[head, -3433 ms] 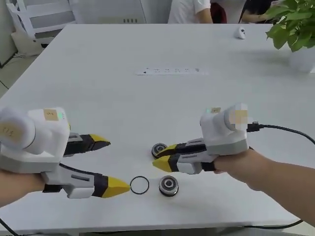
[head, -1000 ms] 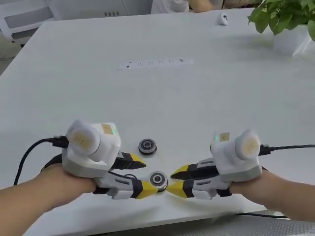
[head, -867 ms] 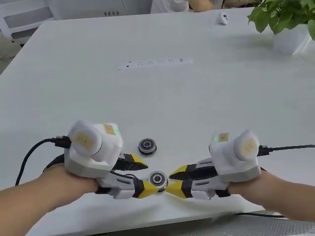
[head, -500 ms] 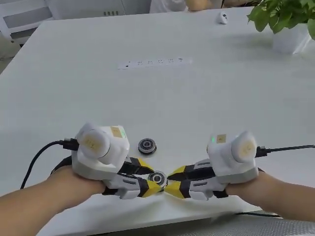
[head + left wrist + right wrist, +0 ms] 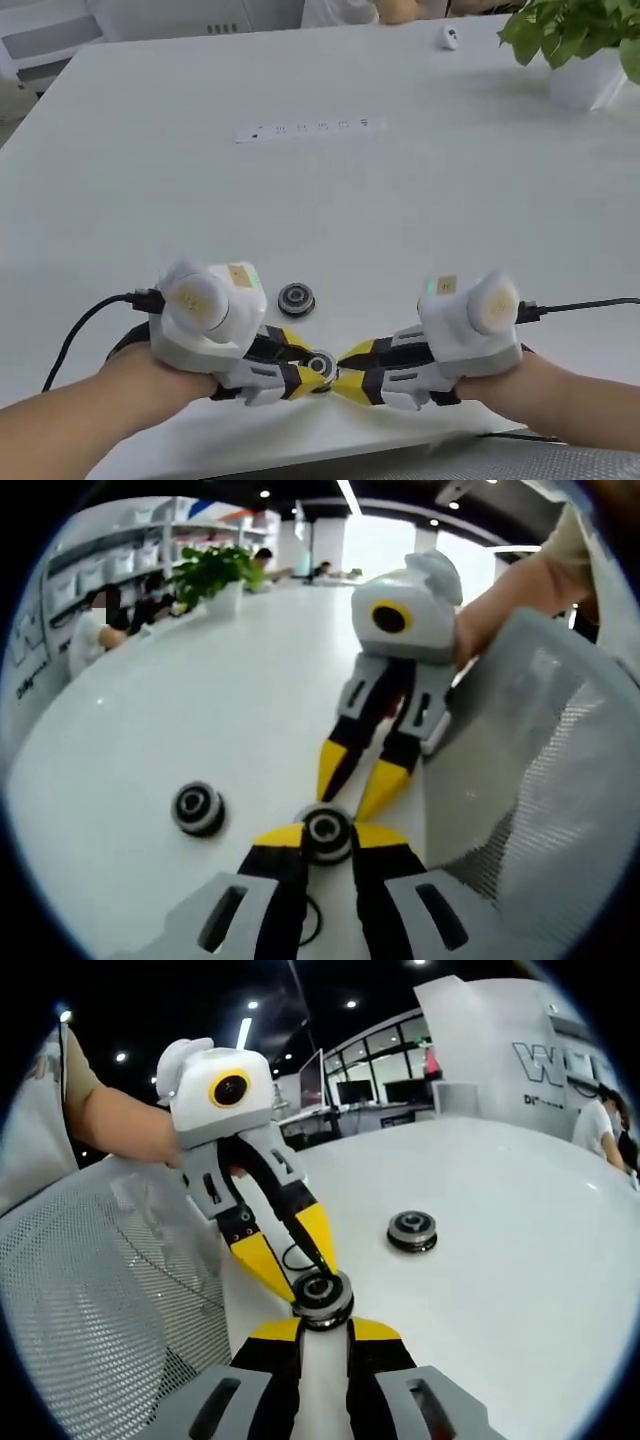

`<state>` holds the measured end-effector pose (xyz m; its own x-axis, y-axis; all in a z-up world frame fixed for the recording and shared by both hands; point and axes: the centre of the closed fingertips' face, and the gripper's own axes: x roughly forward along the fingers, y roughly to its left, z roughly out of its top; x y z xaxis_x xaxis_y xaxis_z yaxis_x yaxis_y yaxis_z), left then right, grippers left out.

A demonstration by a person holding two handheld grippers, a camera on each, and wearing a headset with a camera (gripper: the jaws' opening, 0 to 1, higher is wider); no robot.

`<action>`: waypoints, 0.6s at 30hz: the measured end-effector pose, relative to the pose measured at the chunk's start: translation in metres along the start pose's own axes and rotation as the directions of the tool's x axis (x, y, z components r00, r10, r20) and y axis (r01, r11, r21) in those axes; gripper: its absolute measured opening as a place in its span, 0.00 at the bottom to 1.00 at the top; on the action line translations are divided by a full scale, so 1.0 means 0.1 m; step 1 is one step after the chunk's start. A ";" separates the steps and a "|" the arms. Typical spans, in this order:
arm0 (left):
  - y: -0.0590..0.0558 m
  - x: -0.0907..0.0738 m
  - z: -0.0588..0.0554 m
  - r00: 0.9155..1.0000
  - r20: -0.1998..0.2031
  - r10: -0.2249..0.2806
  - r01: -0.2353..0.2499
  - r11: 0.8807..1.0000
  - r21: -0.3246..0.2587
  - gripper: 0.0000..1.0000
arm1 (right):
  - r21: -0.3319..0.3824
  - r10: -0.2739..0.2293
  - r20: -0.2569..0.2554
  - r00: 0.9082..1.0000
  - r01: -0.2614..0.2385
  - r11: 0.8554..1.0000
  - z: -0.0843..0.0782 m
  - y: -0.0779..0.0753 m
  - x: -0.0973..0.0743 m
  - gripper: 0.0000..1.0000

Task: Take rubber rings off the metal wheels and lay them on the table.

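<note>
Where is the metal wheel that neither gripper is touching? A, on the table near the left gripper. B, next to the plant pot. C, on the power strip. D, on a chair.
A: the free wheel lies flat on the table, close to the left gripper but apart from it.

The left tongs and right tongs have white rounded housings, black yellow-tipped jaws and black cables.

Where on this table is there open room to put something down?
The wide white stretch between the power strip and the loose wheel is bare, and so is the table toward the plant pot. The near edge is crowded: the left gripper and right gripper meet at the held wheel there.
</note>
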<state>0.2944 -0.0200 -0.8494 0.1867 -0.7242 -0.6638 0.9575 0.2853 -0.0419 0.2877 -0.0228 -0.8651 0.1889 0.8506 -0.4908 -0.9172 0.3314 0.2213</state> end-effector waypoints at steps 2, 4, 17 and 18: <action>-0.01 0.01 0.00 1.000 -0.005 0.008 -0.008 0.998 0.056 0.18 | -0.005 0.000 0.003 1.000 0.000 1.000 0.00 0.01 0.01 0.14; -0.01 0.01 0.00 1.000 0.002 0.018 -0.018 0.999 0.030 0.18 | 0.000 -0.001 0.006 1.000 0.001 1.000 0.00 0.01 0.00 0.13; 0.02 0.05 -0.03 0.998 0.014 0.055 -0.056 0.995 0.084 0.14 | -0.016 -0.040 -0.022 0.999 0.040 0.999 -0.04 -0.06 0.01 0.01; 0.01 0.05 -0.03 0.998 0.013 0.057 -0.058 0.995 0.087 0.14 | -0.015 -0.043 -0.023 0.999 0.042 0.999 -0.05 -0.06 0.01 0.00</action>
<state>0.2961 -0.0213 -0.8547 0.2437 -0.7153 -0.6550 0.9606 0.2711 0.0614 0.2920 -0.0259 -0.8708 0.2199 0.8261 -0.5188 -0.9136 0.3609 0.1875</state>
